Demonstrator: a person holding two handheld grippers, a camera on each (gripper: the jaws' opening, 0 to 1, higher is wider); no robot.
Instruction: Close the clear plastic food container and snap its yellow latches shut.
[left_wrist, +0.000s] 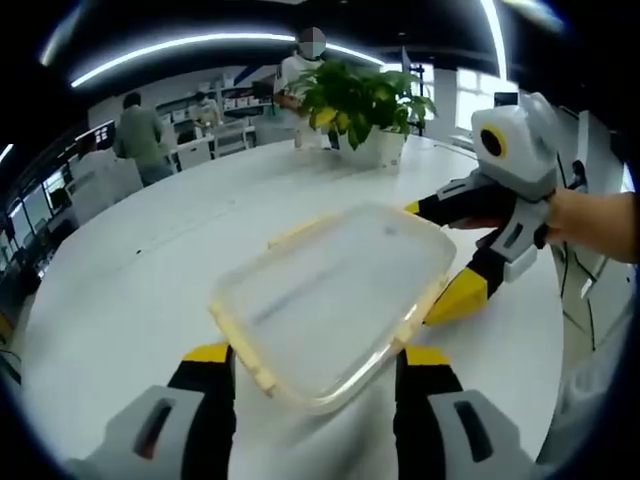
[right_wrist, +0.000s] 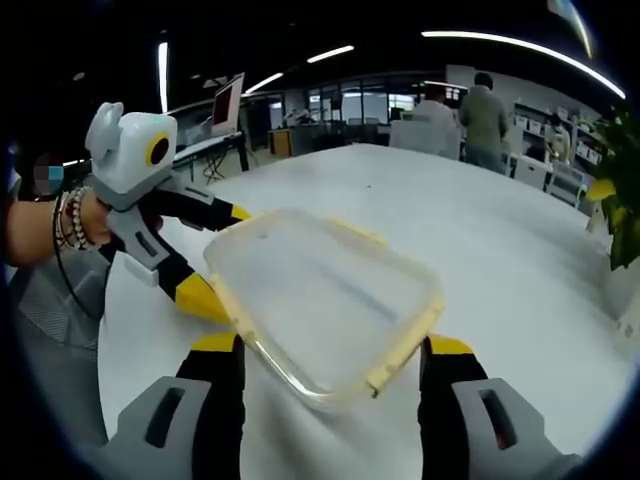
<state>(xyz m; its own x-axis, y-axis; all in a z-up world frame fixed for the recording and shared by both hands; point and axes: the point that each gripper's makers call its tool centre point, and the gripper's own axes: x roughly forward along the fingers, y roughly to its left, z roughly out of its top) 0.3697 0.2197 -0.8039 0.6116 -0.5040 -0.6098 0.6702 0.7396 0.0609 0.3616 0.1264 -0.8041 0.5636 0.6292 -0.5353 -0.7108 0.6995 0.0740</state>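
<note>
Both claws (left_wrist: 315, 360) (right_wrist: 335, 350) spread wide around container (left_wrist: 335, 300) on white table (left_wrist: 130, 300), office behind

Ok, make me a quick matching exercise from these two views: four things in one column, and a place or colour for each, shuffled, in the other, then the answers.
Things:
1. food container
2. potted plant
3. round table
4. left gripper

Descriptions:
A. white, broad, carries everything else
B. clear with pale yellow edging, lies in the near middle of the table
C. green leaves, white pot, at the far side of the table
D. black jaws with yellow tips, one jaw on each side of the container's near end

Pairs: 1-B, 2-C, 3-A, 4-D
</note>
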